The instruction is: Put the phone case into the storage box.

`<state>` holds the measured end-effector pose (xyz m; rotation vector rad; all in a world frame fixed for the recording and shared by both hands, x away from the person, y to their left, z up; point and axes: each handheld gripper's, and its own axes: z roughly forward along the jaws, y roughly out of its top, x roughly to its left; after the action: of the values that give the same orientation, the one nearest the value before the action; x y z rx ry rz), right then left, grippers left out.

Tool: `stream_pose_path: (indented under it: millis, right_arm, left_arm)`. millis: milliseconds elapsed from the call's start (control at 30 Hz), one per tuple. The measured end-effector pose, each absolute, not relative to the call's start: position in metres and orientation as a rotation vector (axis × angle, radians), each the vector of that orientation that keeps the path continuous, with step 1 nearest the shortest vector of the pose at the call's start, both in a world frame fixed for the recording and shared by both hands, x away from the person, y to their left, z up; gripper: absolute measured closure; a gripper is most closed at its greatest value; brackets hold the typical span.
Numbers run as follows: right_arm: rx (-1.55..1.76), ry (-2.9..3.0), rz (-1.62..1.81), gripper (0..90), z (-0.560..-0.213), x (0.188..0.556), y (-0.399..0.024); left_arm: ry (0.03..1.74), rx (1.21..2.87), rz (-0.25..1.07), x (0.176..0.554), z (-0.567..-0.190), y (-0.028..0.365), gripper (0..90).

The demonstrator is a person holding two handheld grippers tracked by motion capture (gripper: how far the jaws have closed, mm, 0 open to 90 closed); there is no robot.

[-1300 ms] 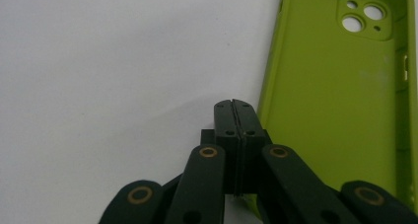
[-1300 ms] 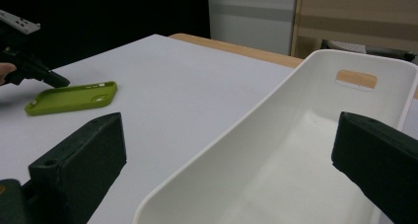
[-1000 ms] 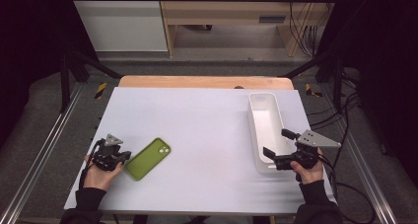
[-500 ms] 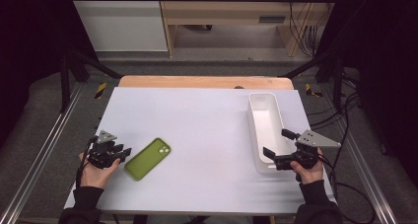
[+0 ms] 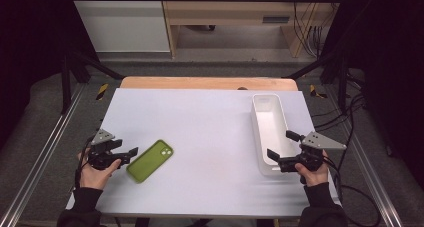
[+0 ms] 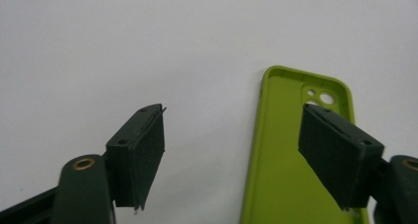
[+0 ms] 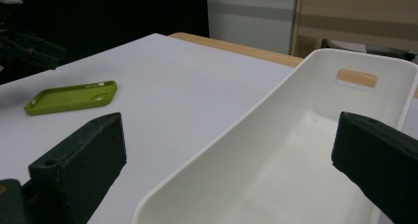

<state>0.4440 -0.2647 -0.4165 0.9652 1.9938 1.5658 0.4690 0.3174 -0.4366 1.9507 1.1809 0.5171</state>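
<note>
The left gripper (image 5: 129, 151), jaws spread, straddles the near edge of a green phone case (image 5: 149, 160) lying flat on the table (image 5: 210, 127), apparently lining up a grasp. The right gripper (image 5: 281, 148), also spread, brackets a white bin's (image 5: 270, 132) near wall.

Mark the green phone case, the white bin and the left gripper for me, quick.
Lime-green soft phone case (image 5: 149, 161): high view, middle of its body.
Long white plastic bin (image 7: 276, 179): right gripper view, bare inner floor.
Left gripper (image 6: 231, 155): left gripper view, midway between its two black open jaws.
</note>
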Motion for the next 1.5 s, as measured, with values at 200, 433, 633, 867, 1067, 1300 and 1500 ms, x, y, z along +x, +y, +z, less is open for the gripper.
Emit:
stream_pose_path:
  millis: [200,433,633,867,1067,1300,1500]
  right_arm:
    - [0.964,1.994,1.566,0.4,-0.416,0.444,-0.265]
    - [0.966,1.995,1.567,0.4,-0.417,0.444,-0.264]
    - [0.965,1.993,1.568,0.4,-0.417,0.444,-0.265]
    - [0.966,1.994,1.568,0.4,-0.417,0.444,-0.264]
    - [0.965,1.992,1.569,0.4,-0.416,0.444,-0.265]
    - [0.966,1.994,1.567,0.4,-0.417,0.444,-0.265]
    - [0.966,1.993,1.567,0.4,-0.417,0.444,-0.265]
  left_arm:
    - [1.146,1.943,0.525,0.466,-0.43,0.313,13.1]
    - [1.125,1.933,0.539,0.465,-0.421,0.309,1.3]
    - [1.106,1.917,0.569,0.463,-0.411,0.306,0.0]
    - [1.065,1.928,0.585,0.462,-0.4,0.302,0.0]
    - [1.021,1.936,0.572,0.465,-0.392,0.297,0.0]
    - [1.012,1.938,0.575,0.469,-0.387,0.293,0.0]
    - [1.004,1.963,0.558,0.479,-0.389,0.29,0.0]
